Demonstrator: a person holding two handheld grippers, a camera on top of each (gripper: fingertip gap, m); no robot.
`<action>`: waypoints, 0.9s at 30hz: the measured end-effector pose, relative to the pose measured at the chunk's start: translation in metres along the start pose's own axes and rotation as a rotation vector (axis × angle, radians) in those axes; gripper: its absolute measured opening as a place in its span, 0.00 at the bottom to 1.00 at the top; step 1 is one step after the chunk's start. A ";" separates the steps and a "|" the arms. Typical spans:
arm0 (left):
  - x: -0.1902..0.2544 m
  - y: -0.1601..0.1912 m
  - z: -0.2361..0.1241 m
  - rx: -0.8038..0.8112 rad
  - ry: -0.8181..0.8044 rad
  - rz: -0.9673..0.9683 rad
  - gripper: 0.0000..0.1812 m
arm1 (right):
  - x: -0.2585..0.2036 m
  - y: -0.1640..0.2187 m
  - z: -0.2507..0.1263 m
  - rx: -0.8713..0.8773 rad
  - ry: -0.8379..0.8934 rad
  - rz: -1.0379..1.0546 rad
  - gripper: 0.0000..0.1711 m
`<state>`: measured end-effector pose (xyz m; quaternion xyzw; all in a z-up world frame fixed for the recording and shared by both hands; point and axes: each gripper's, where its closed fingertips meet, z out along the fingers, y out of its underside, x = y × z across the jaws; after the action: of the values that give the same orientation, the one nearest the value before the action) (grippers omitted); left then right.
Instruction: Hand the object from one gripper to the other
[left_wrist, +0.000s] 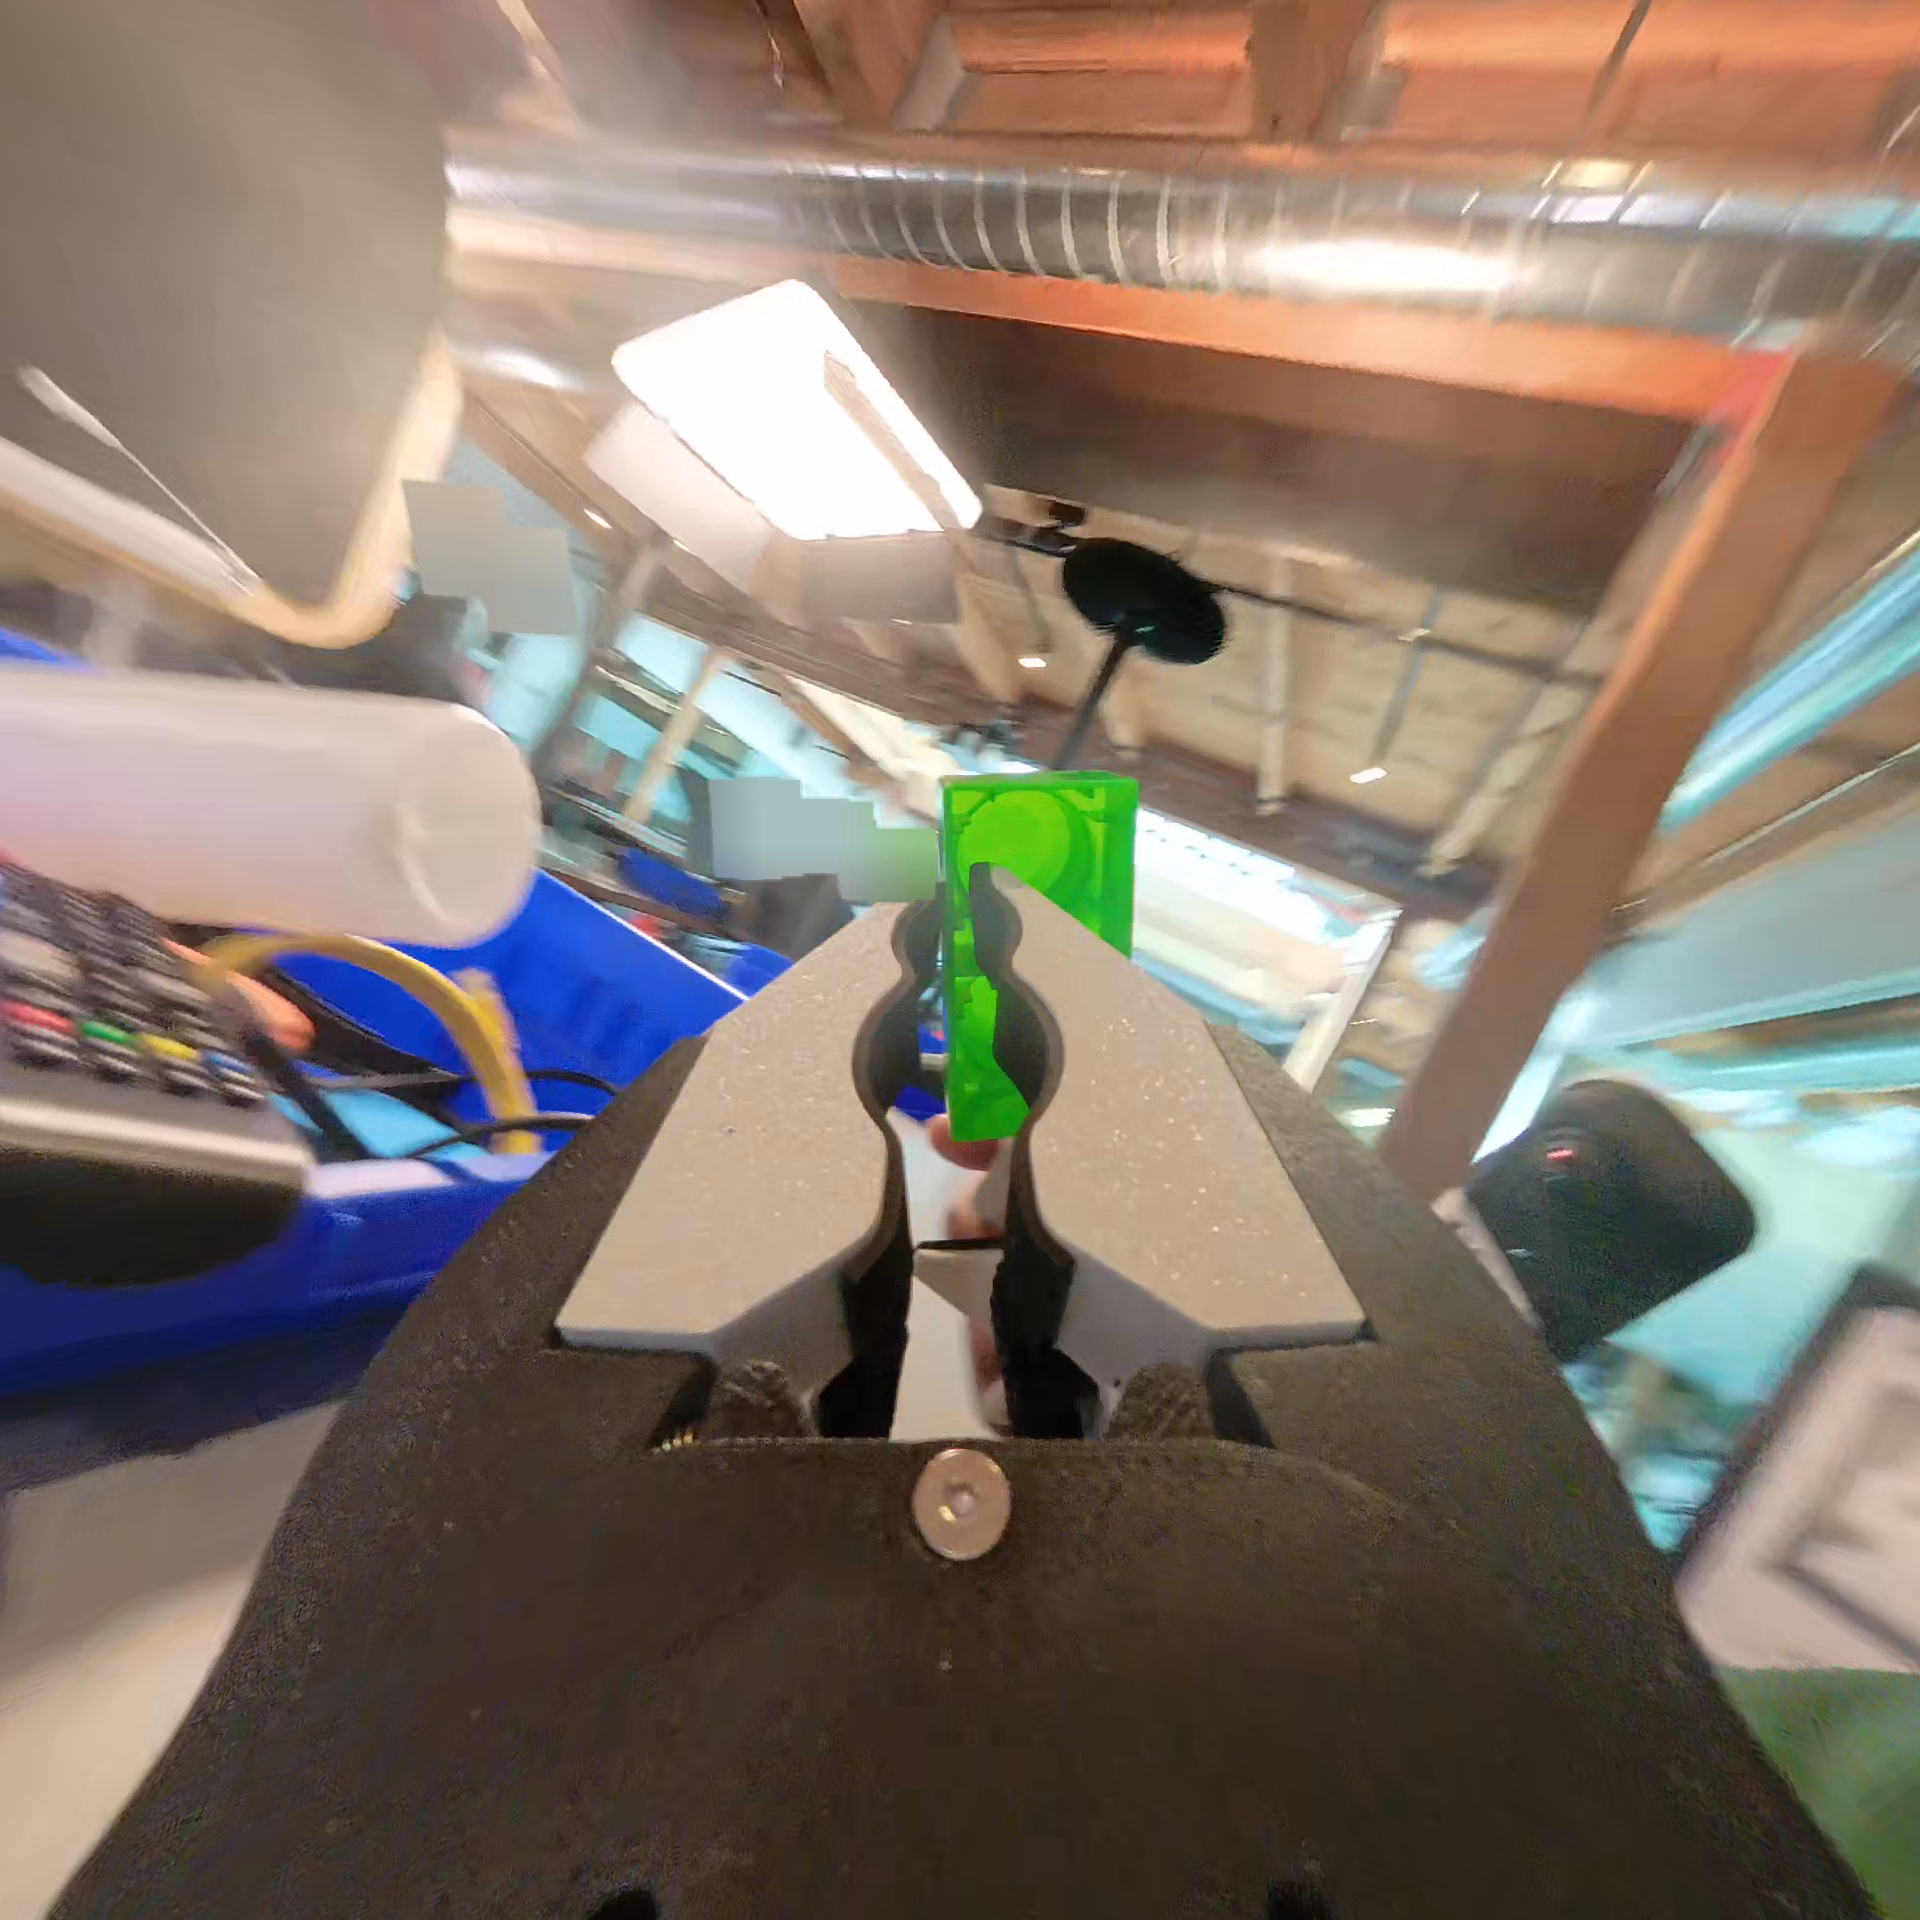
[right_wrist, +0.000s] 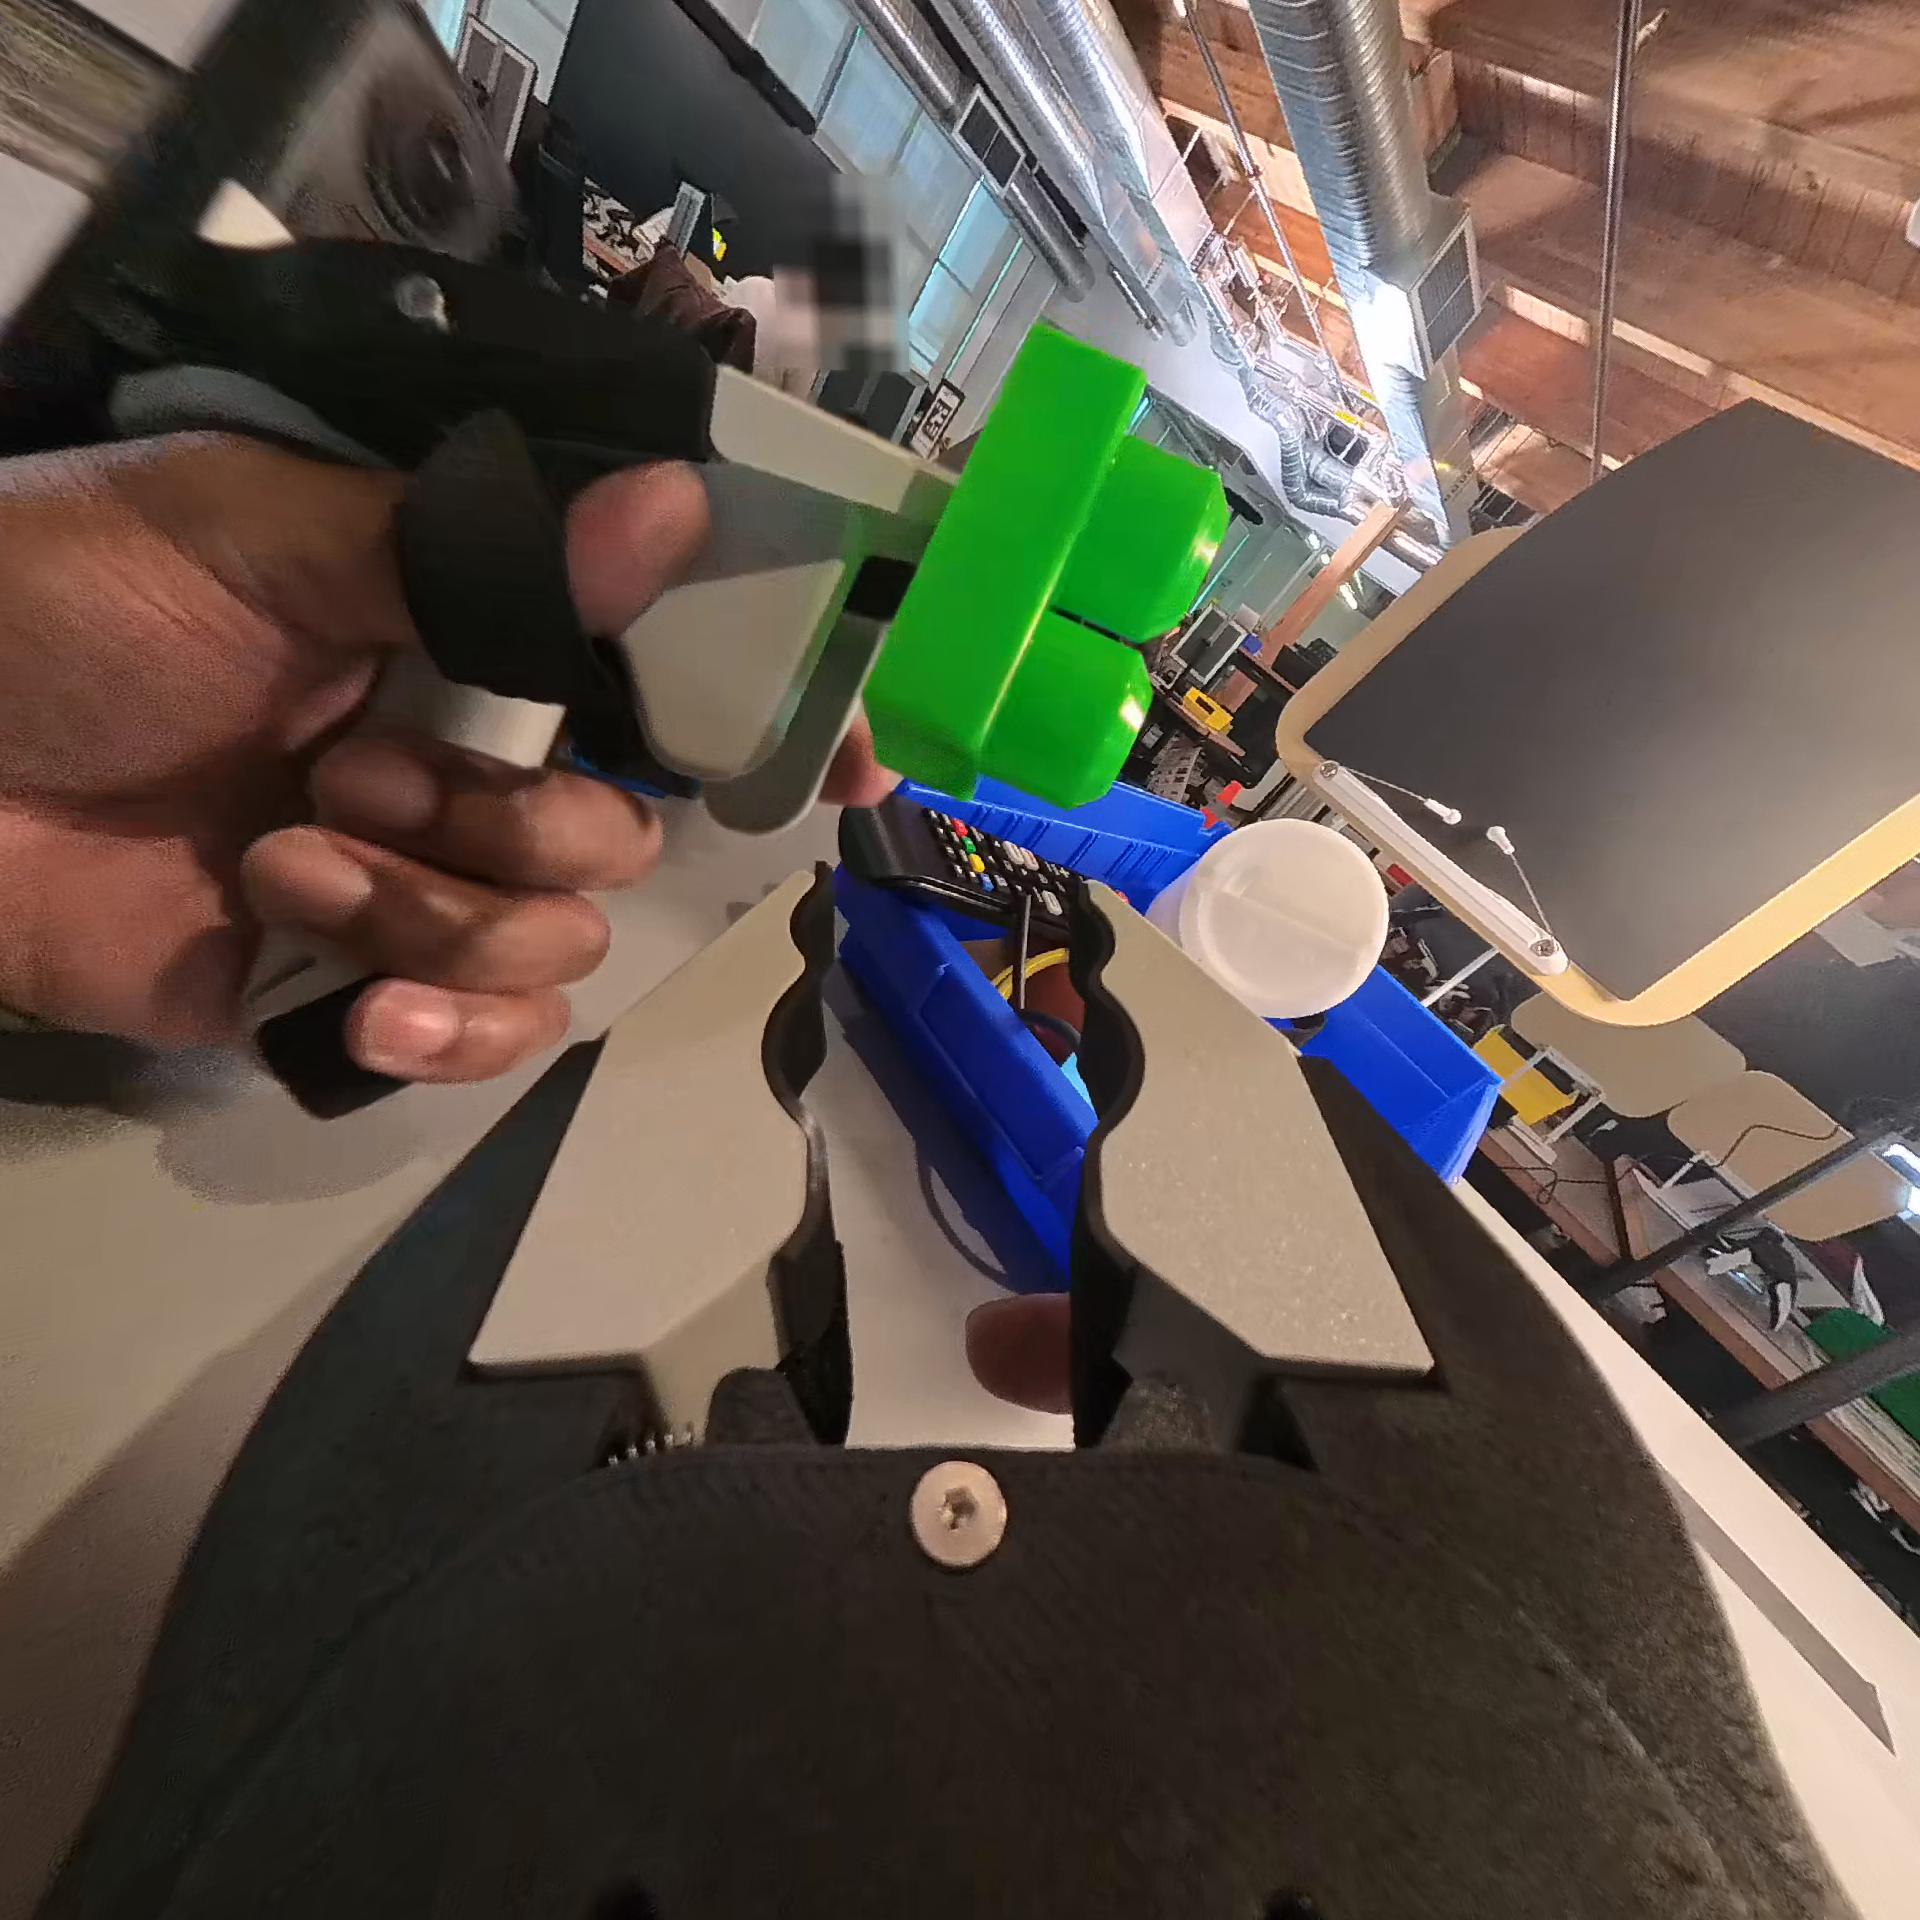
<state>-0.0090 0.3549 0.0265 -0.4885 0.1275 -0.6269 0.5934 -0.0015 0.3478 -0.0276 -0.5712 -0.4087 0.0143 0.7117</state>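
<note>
Handover: not yet made; judging by the pictures, the pass itself is all that is left.
Brick: green toy brick (right_wrist: 1003, 582), with two round studs, is held up in the air above the counter (right_wrist: 156, 1299), left of and beyond the right tool's tips.
Left tool (left_wrist: 961, 888): closed tight on the brick's near edge, gripped by a person's hand (right_wrist: 260, 727).
Right tool (right_wrist: 951, 914): jaws parted, nothing between them; it sits just below the brick, not touching it.
Background: blue bin (right_wrist: 966, 1049) on the counter holds a remote control (right_wrist: 977, 862), a white jar (right_wrist: 1283, 914) and a yellow cable (left_wrist: 457, 997).
Still to do: right tool must rise, close on the brick's free end, and the left must let go.
</note>
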 end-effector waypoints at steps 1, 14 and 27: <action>0.001 0.002 0.001 -0.004 0.045 -0.097 0.03 | 0.000 0.000 0.000 0.001 0.000 0.002 0.27; -0.005 0.003 0.001 0.027 0.207 -0.578 0.03 | 0.004 -0.012 -0.004 0.062 0.024 0.001 0.27; -0.006 0.016 0.004 -0.044 0.177 -0.554 0.03 | 0.007 -0.030 -0.011 0.148 0.111 -0.145 0.30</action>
<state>0.0032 0.3577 0.0141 -0.4607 0.0539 -0.8024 0.3755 -0.0035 0.3319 0.0005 -0.4858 -0.4068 -0.0387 0.7727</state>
